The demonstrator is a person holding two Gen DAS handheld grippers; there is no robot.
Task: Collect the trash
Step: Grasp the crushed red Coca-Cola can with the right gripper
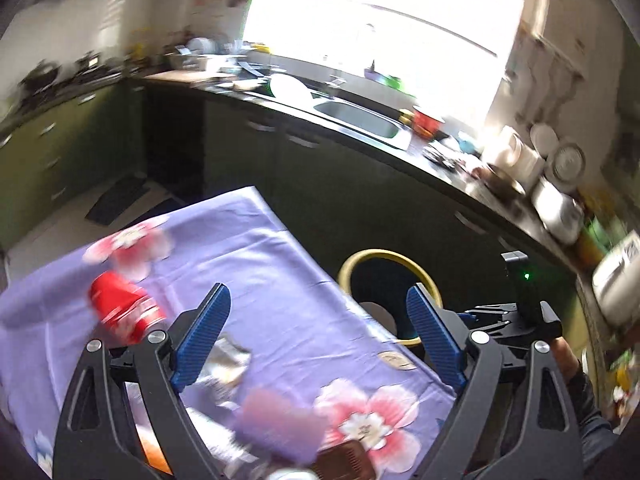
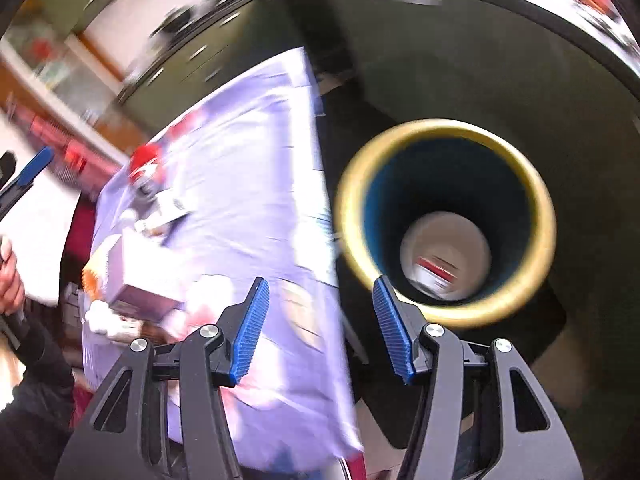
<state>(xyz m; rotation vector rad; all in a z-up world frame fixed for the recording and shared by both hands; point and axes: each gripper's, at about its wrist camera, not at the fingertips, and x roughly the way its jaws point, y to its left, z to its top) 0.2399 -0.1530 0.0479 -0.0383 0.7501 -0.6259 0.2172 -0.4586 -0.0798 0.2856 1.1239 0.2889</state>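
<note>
A table under a purple flowered cloth (image 1: 280, 264) carries the trash. On it are a red cup (image 1: 124, 312) lying on its side, a crumpled silver wrapper (image 1: 228, 360) and a purple box (image 1: 280, 420). My left gripper (image 1: 318, 300) hangs open over the cloth with nothing between its fingers. Beside the table stands a bin with a yellow rim (image 2: 444, 126). A white and red piece of trash (image 2: 440, 272) lies at its bottom. My right gripper (image 2: 320, 284) is open and empty, above the table's edge and next to the bin's mouth.
A dark kitchen counter (image 1: 400, 168) with a sink (image 1: 360, 120), dishes and pots runs behind the bin (image 1: 384, 254). Green cabinets (image 1: 60, 152) line the left wall. A person's hand (image 2: 10, 280) holds the left gripper's handle at the far left of the right wrist view.
</note>
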